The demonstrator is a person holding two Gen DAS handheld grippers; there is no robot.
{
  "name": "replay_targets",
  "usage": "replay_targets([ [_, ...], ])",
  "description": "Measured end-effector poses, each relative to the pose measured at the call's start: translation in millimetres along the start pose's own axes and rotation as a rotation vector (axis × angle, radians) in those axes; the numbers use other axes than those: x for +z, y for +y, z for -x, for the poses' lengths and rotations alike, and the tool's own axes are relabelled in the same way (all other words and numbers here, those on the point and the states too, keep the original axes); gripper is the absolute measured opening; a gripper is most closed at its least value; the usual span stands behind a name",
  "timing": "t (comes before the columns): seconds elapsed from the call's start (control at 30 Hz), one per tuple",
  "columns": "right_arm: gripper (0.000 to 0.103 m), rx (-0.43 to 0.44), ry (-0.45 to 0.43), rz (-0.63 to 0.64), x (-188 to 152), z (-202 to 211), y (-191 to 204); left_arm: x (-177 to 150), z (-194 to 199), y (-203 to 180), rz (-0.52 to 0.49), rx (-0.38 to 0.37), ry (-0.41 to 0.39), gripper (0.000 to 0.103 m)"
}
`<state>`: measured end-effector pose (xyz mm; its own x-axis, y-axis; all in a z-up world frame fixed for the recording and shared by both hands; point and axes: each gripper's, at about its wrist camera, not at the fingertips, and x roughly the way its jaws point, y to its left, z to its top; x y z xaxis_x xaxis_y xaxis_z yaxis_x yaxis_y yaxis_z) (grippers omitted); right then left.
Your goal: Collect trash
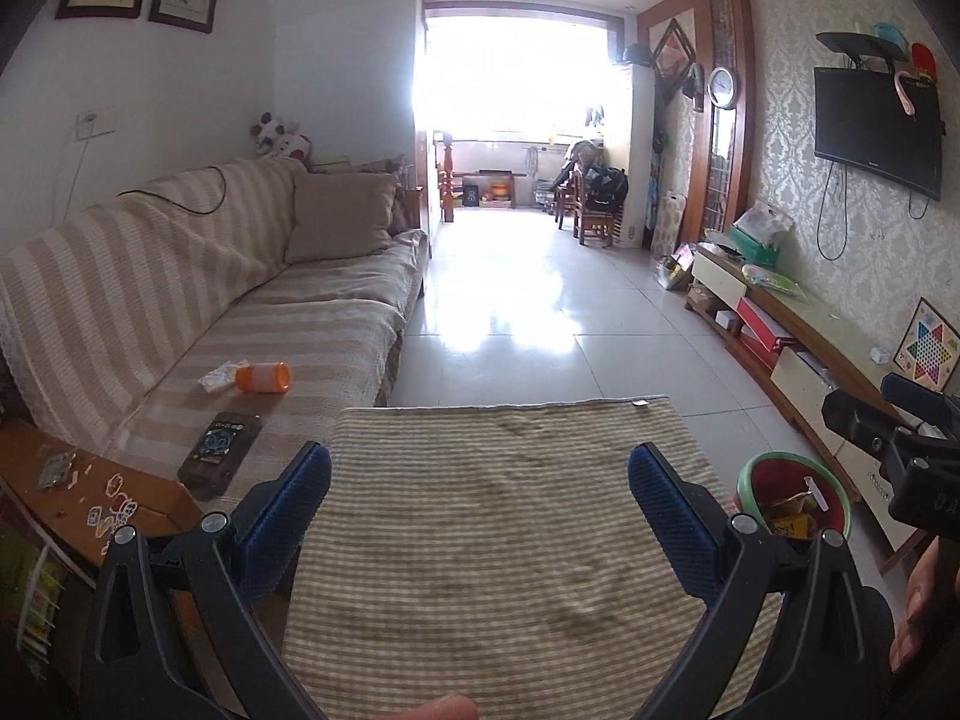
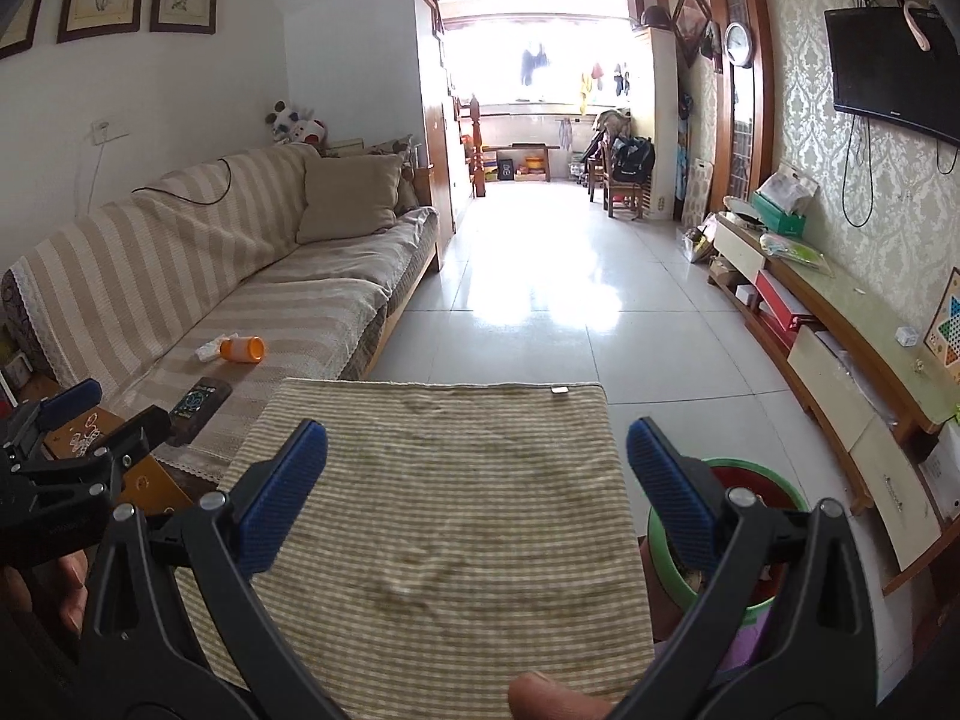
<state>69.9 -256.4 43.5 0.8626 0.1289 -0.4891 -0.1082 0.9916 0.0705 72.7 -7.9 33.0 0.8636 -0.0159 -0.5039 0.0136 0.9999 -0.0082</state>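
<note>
My left gripper [image 1: 479, 483] is open over a striped cloth-covered table [image 1: 504, 540], nothing between its blue pads. My right gripper [image 2: 477, 456] is open too, above the same table [image 2: 432, 528]. An orange cup [image 1: 263, 377] lies on its side on the sofa beside a crumpled white tissue [image 1: 217, 376]; both show in the right wrist view too, cup [image 2: 242, 349] and tissue [image 2: 210, 350]. A red bin with a green rim [image 1: 792, 495] holds scraps to the right of the table; in the right wrist view the bin [image 2: 750, 483] sits behind my right finger.
A dark phone [image 1: 221, 450] lies on the sofa seat [image 1: 288, 336]. A wooden side table [image 1: 90, 480] with small scraps stands at the left. A low TV cabinet [image 2: 840, 348] runs along the right wall. Tiled floor [image 2: 552, 300] stretches ahead.
</note>
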Motion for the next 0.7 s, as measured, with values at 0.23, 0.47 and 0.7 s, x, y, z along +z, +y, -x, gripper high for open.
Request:
replay_targets([
  [0.23,0.098,-0.003,-0.006,0.021,-2,10,17,-7,23,11,0.043,0.015,-0.046,0.095],
  [0.47,0.098,0.018,-0.004,0.035,-8,15,25,-6,36,7,0.037,-0.001,-0.059,0.095],
  [0.7,0.098,0.02,-0.008,0.039,-9,21,27,-7,44,5,0.035,0.001,-0.066,0.095],
])
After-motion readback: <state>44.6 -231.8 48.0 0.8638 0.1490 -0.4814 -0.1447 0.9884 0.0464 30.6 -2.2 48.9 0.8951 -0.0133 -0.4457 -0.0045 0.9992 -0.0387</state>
